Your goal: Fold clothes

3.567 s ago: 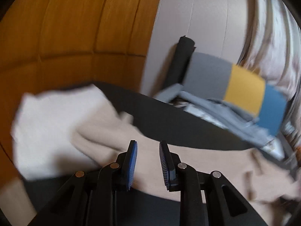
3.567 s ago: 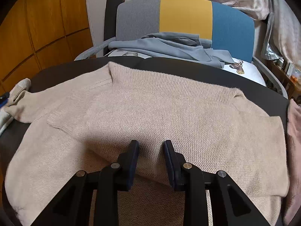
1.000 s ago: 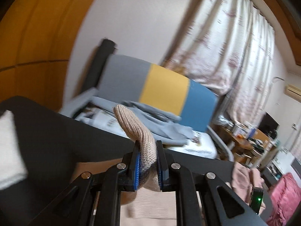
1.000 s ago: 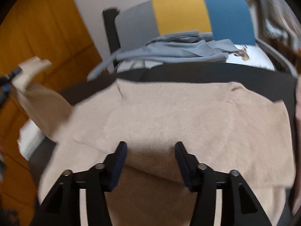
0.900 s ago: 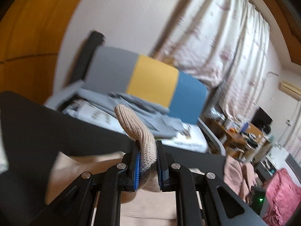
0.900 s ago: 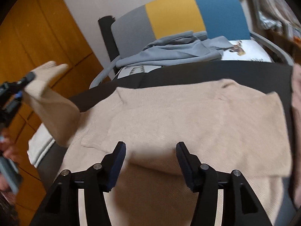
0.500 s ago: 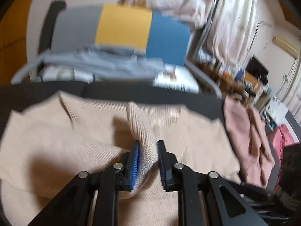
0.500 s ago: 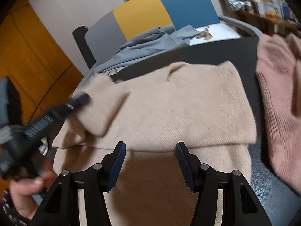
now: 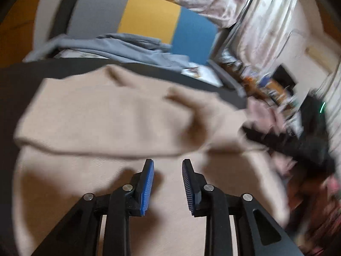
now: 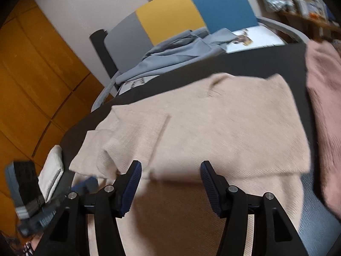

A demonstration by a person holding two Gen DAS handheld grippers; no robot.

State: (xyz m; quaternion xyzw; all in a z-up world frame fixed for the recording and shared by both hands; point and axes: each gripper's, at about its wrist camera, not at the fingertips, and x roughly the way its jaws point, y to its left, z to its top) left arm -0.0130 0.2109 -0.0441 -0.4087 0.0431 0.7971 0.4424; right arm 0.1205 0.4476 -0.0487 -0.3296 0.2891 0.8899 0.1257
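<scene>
Your left gripper is showing black arms with round silver screws and bright blue ridged pads; your right gripper is looking the same, with darker blue pads.

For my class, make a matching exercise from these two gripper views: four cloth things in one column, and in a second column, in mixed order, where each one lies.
Things:
1. beige sweater
2. pink garment
3. grey garment
4. white folded cloth

Places:
A. on the seat of the grey, yellow and blue chair behind the table
B. at the table's left edge, near the orange wooden doors
C. spread over the middle of the black table
D. at the table's right side, beside the sweater

Pairs: 1-C, 2-D, 3-A, 4-B
</scene>
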